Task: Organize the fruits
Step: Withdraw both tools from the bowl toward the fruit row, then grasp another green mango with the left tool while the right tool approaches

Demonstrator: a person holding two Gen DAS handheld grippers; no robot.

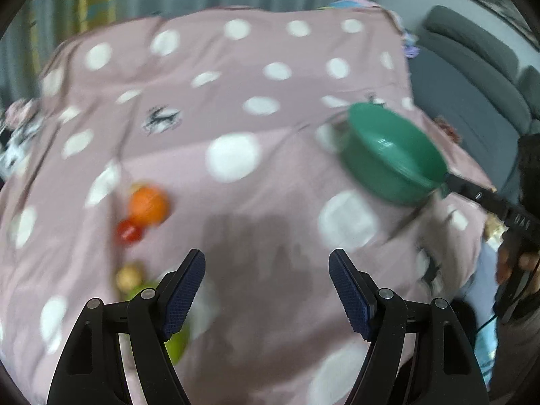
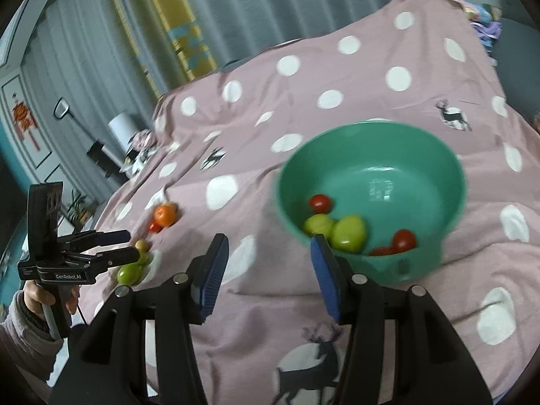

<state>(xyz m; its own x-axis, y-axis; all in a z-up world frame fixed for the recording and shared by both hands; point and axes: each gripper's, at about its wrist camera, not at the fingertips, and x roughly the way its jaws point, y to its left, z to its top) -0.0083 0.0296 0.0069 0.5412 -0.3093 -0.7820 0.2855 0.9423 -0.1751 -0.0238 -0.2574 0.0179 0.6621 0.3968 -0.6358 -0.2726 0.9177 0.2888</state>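
Open room: the pink dotted blanket lies bare beyond the green bowl.
Bowl: two green fruits and red ones inside.
Loose fruit: an orange and others at the blanket's left edge.
Left gripper: jaws apart, empty.
Right gripper: jaws apart, empty, near the bowl.

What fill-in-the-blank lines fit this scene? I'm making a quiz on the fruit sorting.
1. The bowl holding fruit is coloured ____.
2. The orange lies on the ____ cloth with white dots.
3. Both the left gripper and right gripper hold ____.

Missing words: green; pink; nothing
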